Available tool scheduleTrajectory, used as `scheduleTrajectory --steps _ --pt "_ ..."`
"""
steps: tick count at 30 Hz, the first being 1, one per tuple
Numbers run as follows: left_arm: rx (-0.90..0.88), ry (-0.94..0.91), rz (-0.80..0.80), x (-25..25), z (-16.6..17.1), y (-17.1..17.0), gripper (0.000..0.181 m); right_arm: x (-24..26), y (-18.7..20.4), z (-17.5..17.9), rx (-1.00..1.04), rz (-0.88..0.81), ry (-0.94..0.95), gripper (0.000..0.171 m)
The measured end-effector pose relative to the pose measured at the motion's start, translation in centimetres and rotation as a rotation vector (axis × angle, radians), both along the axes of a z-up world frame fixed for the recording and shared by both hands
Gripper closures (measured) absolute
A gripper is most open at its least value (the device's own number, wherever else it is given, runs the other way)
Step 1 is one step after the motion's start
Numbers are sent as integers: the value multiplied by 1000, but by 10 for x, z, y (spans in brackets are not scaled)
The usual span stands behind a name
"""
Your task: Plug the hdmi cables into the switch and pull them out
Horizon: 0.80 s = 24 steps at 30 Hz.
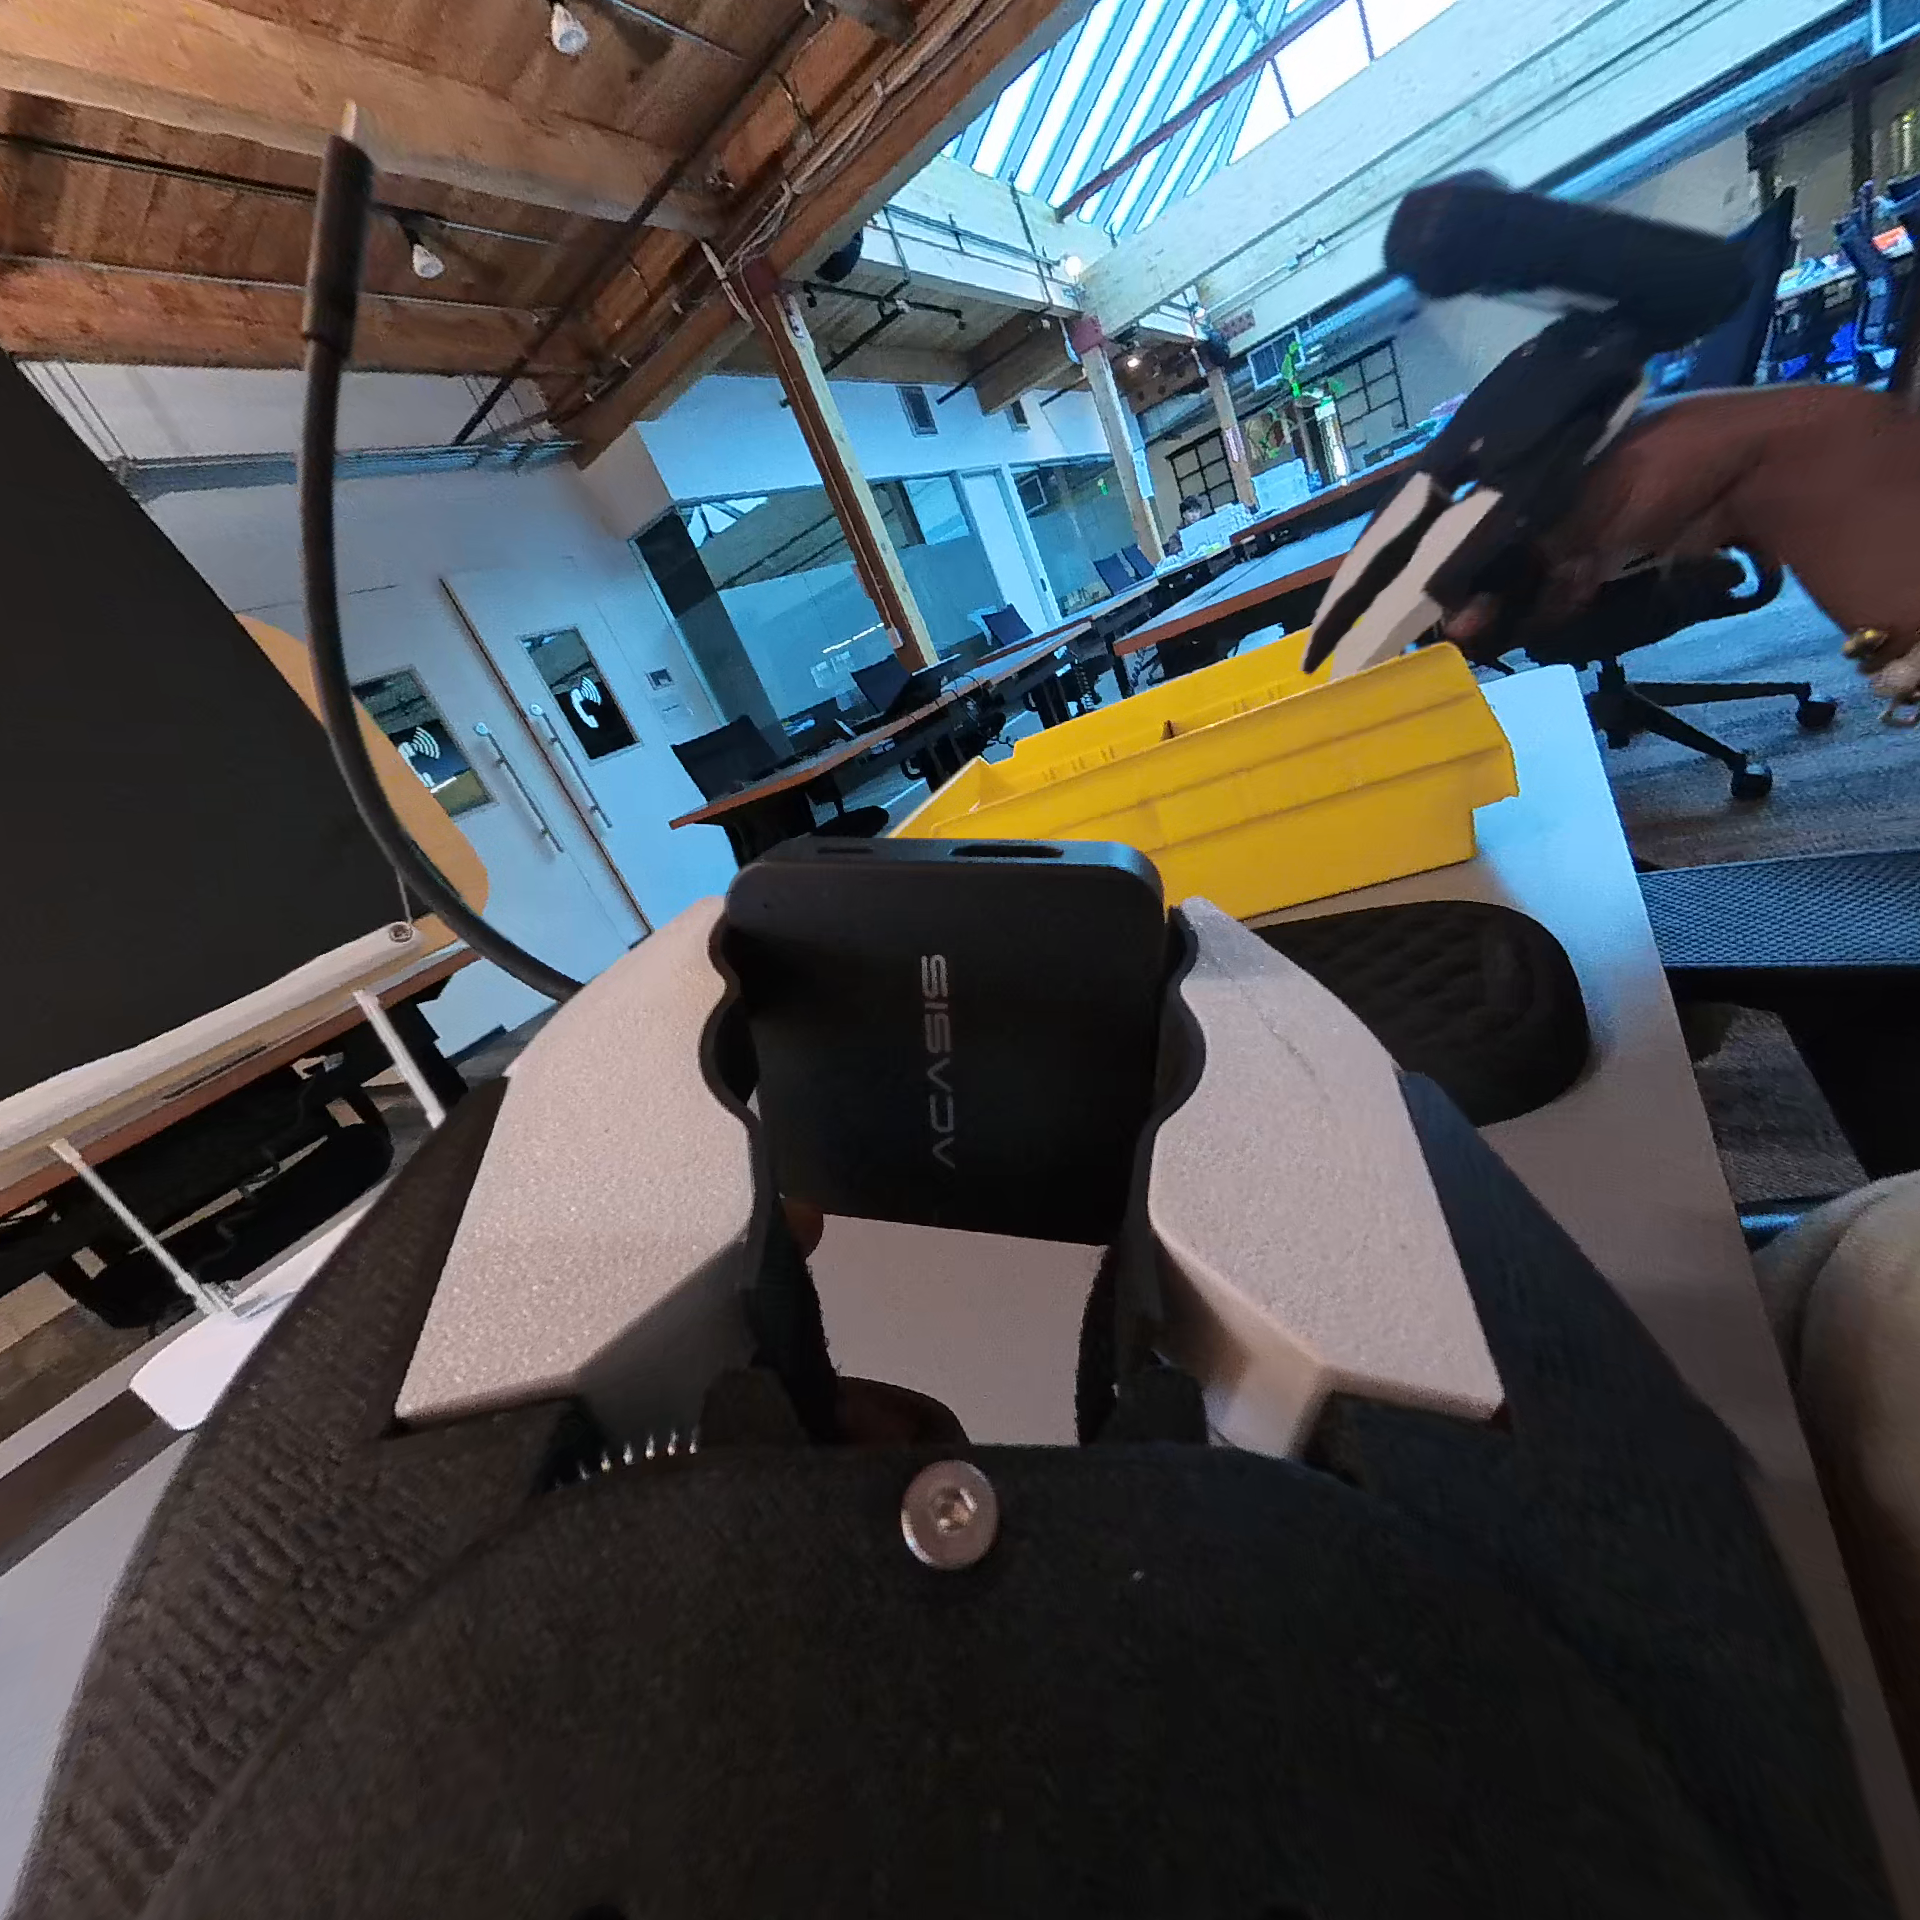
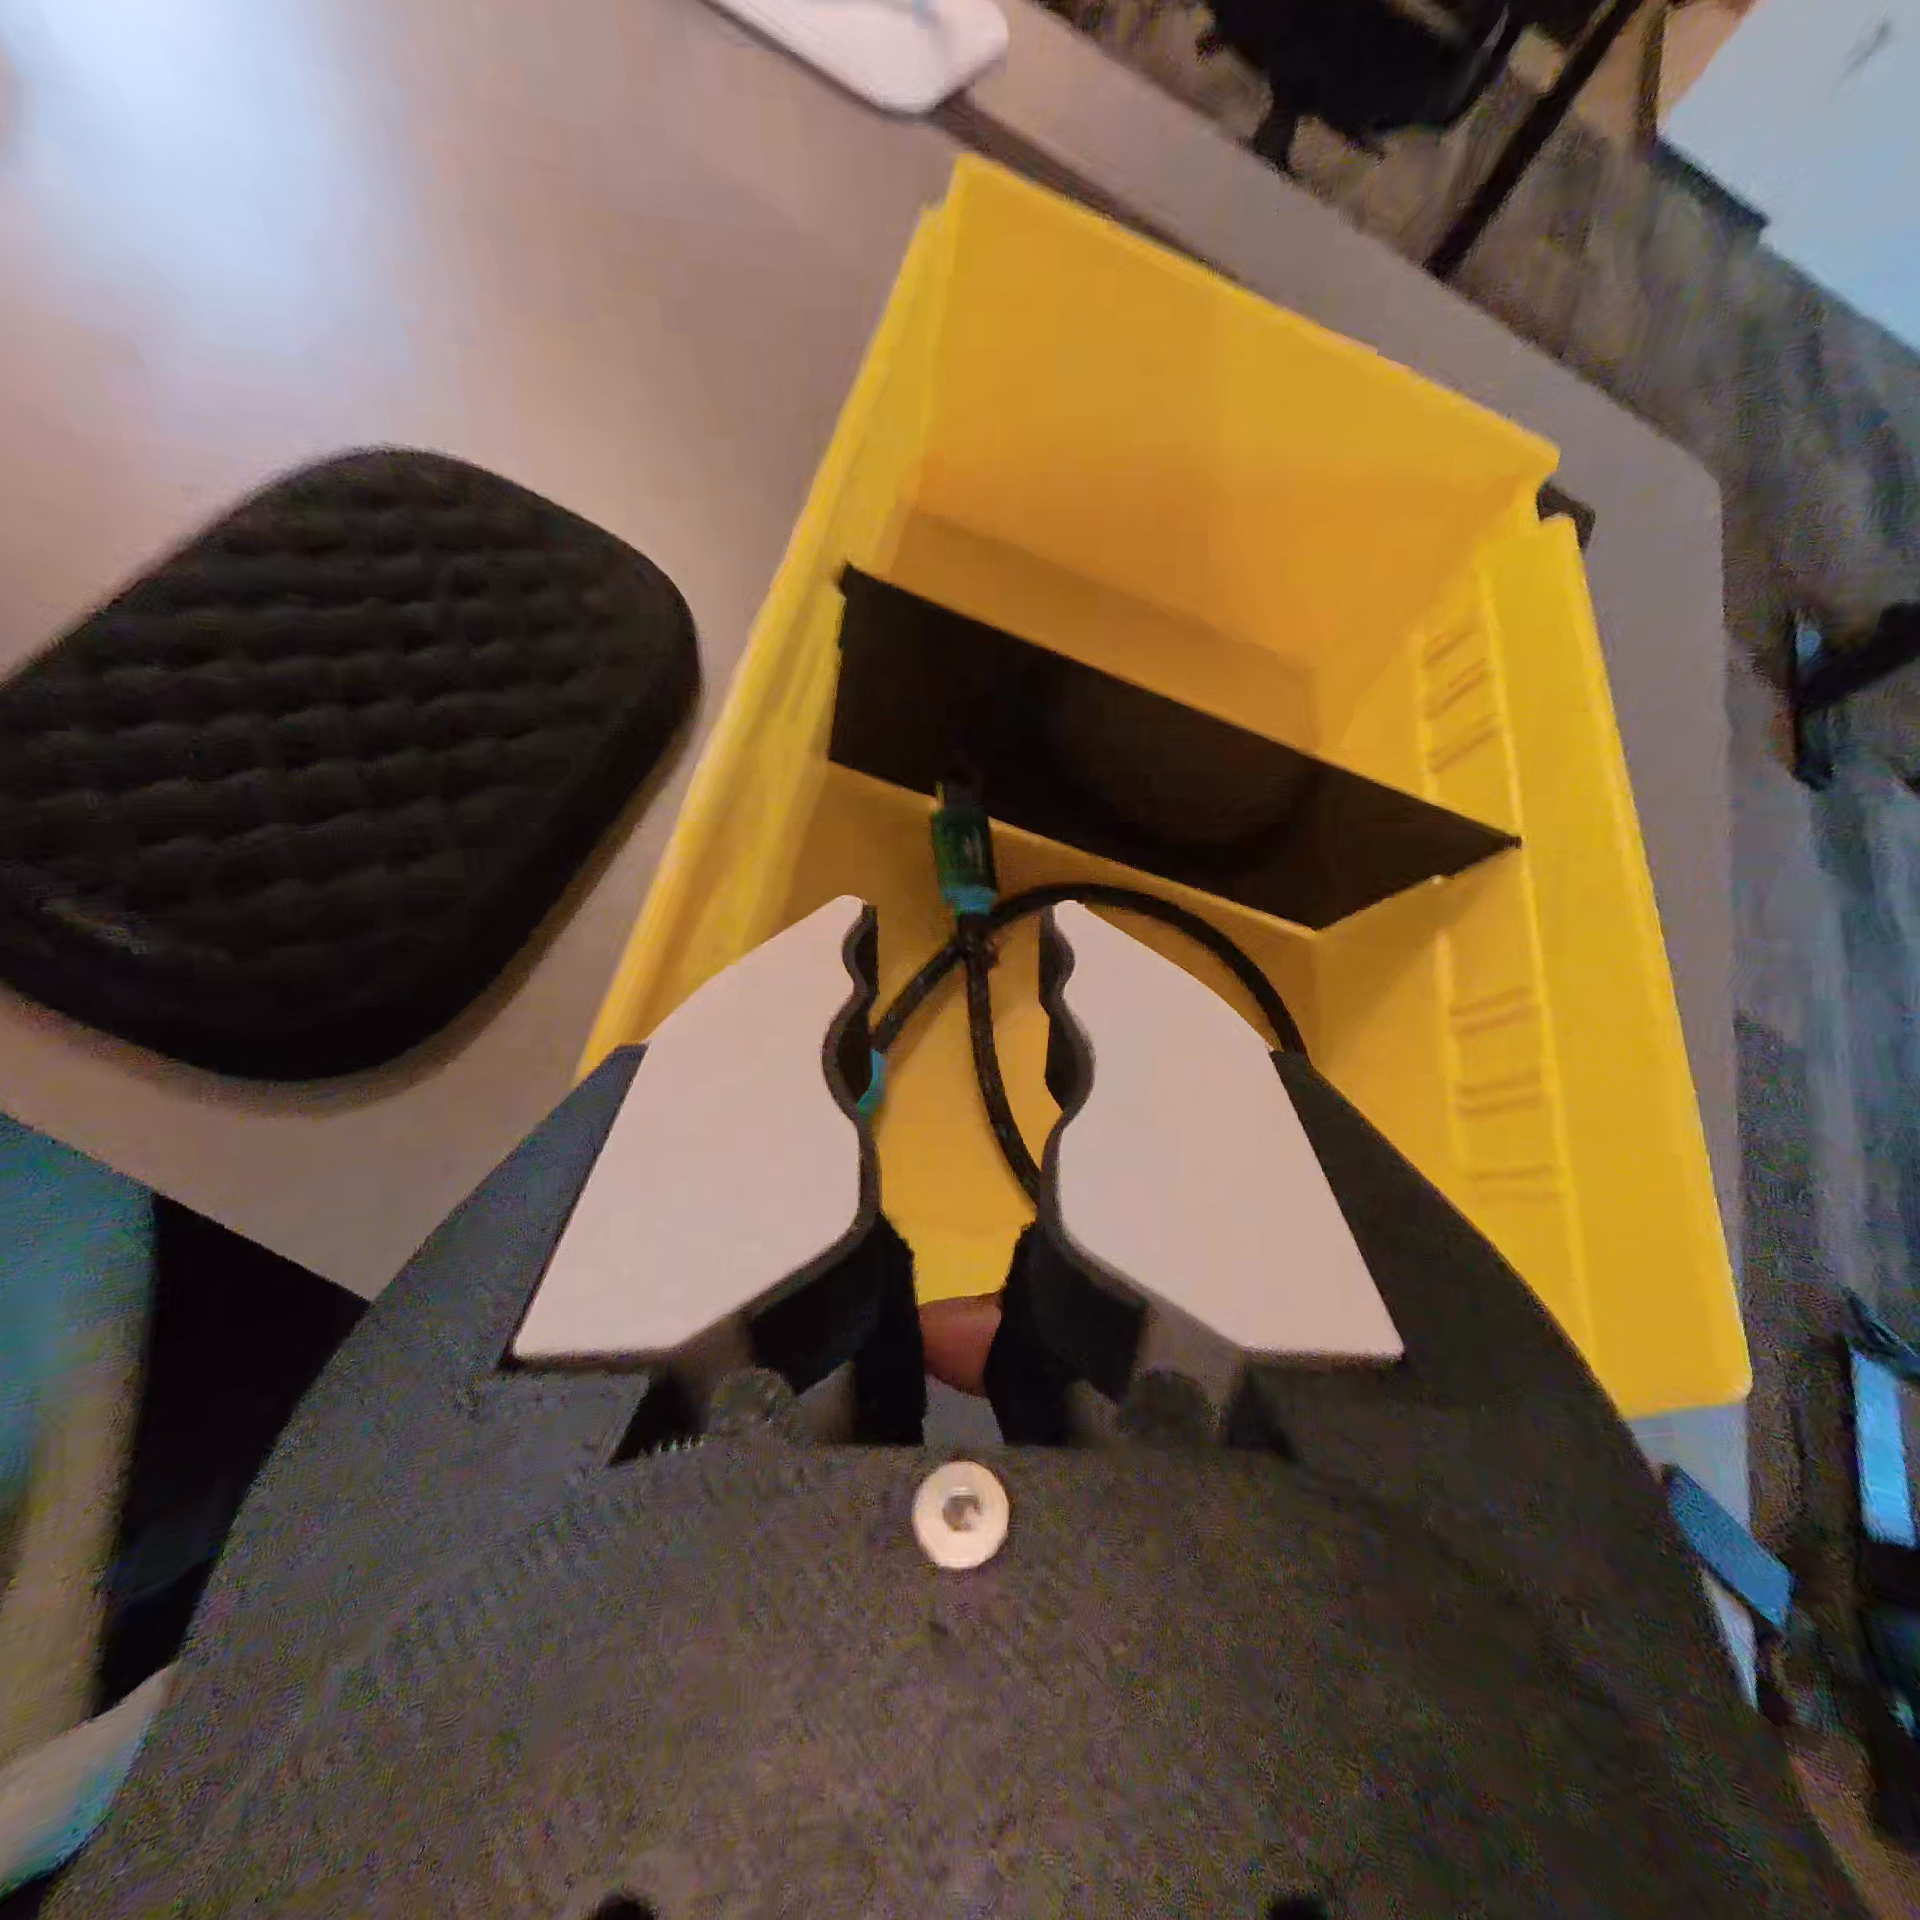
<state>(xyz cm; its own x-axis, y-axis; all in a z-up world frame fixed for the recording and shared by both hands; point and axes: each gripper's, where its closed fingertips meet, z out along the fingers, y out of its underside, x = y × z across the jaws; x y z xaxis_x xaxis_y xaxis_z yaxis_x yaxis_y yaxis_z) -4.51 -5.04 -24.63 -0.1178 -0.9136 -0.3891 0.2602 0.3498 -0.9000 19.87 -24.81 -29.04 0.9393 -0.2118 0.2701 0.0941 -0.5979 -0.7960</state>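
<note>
My left gripper (image 1: 951, 920) is shut on a black switch box (image 1: 951, 1049) and holds it upright above the white table (image 1: 1558, 904). The box's ports face up and show nothing plugged in. A black cable (image 1: 317, 644) curves up from behind the left finger to a free plug (image 1: 338, 223) in the air. My right gripper (image 2: 961, 925) is open and points down into a yellow bin (image 2: 1164, 416). A black braided cable (image 2: 997, 1070) with a green plug (image 2: 961, 847) lies on the bin floor between the fingers, untouched. The right gripper (image 1: 1340, 649) also shows in the left wrist view.
A black divider (image 2: 1143, 748) splits the bin; something dark and round lies behind it. A black textured pad (image 2: 312, 758) lies on the table left of the bin; it also shows in the left wrist view (image 1: 1455, 997). The table edge runs close to the bin's right side. Office chairs stand beyond. The left gripper's tips are roughly 35 cm from the right gripper's.
</note>
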Motion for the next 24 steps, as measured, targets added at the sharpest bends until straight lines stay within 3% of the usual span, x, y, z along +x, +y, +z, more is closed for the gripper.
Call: scheduleTrajectory --steps 1,6,9,11,15,20,24 --pt "-4 -6 1 0 1 1 106 -7 1 9 60 41 9 142" --pt "-51 -62 -4 -7 11 4 105 -37 -3 41 269 176 132 139" --pt "-121 -112 -38 -14 21 7 105 -66 1 16 108 295 241 133" --pt "-179 -160 -71 -21 29 9 106 -77 11 3 17 369 175 119" --pt "-328 -273 -185 -41 48 15 105 -99 29 9 54 487 160 127" --pt "-459 -421 -434 -75 69 9 106 -114 52 60 285 499 17 129" --pt "-452 -419 -527 -82 70 -1 106 -189 76 95 494 804 -28 133"
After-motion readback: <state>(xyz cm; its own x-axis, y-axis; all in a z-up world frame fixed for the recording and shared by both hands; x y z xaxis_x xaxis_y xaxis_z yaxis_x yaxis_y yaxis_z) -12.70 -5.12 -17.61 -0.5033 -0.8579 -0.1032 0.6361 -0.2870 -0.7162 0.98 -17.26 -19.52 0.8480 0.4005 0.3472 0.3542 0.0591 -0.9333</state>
